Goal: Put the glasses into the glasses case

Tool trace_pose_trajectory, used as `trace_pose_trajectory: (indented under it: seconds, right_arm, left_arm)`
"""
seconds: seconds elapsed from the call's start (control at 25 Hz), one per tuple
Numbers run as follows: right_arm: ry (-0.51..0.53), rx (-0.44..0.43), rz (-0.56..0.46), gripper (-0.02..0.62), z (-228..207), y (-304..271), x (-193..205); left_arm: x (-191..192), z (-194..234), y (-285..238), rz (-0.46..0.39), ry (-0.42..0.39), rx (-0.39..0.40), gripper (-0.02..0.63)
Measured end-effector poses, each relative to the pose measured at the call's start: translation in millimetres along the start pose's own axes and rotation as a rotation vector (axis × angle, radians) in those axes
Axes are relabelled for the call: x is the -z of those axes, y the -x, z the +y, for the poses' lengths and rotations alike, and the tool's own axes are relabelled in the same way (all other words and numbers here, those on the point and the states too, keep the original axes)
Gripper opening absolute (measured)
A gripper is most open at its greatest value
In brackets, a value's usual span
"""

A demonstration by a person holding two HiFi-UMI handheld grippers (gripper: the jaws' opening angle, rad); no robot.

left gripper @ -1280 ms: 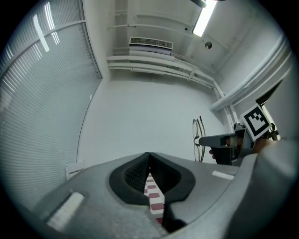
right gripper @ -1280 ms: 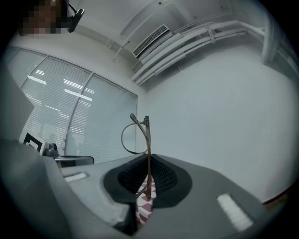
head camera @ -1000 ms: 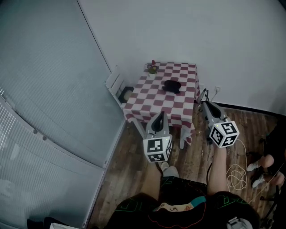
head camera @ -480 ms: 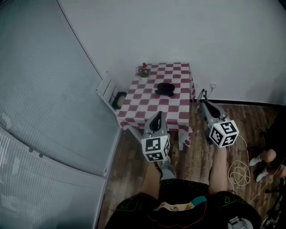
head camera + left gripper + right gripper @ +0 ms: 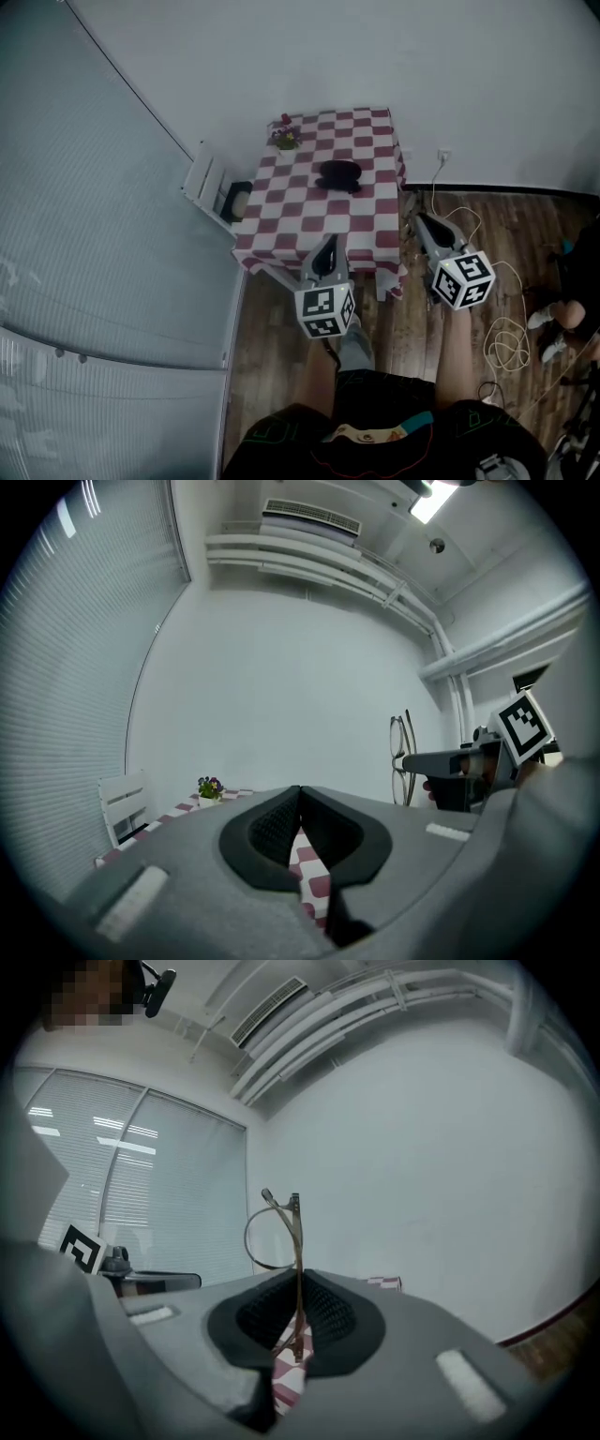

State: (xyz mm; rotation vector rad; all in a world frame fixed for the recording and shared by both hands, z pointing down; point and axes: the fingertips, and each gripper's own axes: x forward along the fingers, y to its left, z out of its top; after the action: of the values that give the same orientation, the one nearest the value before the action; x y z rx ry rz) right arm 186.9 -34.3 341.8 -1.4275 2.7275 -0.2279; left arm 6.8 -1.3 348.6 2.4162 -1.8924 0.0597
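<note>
A black glasses case [image 5: 338, 174] lies on the red-and-white checked table [image 5: 323, 220] by the far wall, well ahead of both grippers. My right gripper [image 5: 419, 219] hangs in the air short of the table's right front corner, shut on thin wire-framed glasses [image 5: 281, 1232]. The glasses stand upright out of its jaws and also show in the left gripper view as glasses [image 5: 401, 758]. My left gripper [image 5: 330, 240] is over the table's front edge, its jaws closed together with nothing in them. The left gripper [image 5: 300, 794] looks along the checked cloth.
A small flower pot [image 5: 284, 137] stands on the table's far left corner. A white chair [image 5: 208, 178] sits at the table's left, against the blinds. A wall outlet [image 5: 442, 156] and loose cable [image 5: 506, 342] lie to the right, near another person's feet [image 5: 544, 319].
The table has shifted left and lower in the head view as I step closer. Both grippers keep their pose, the right one still holding the glasses.
</note>
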Motion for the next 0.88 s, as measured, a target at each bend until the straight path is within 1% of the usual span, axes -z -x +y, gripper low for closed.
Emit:
trace_pose_trajectory:
  seconds: [0.16, 0.28, 0.56, 0.72, 0.88]
  right_arm:
    - [-0.046, -0.011, 0.058, 0.02, -2.3, -32.5, 28.7]
    - [-0.072, -0.021, 0.077, 0.02, -1.9, -55.7, 44.0]
    - [-0.093, -0.037, 0.163, 0.02, -3.7, -106.5, 74.7]
    - [-0.089, -0.04, 0.19, 0.02, -7.9, -134.0, 81.9]
    - [-0.102, -0.033, 0.17, 0.02, -10.2, -163.9, 78.9]
  left_arm:
    - [21.1, 22.0, -21.1, 0.066, 0.02, -0.018, 0.009]
    - [38.8, 42.1, -34.3, 0.11, 0.033, -0.035, 0.009]
    - [72.4, 79.3, -65.2, 0.186, 0.096, -0.06, 0.009]
    - [89.9, 94.8, -84.3, 0.227, 0.131, -0.058, 0.009]
    - [93.1, 115.2, -106.0, 0.243, 0.12, -0.051, 0.009]
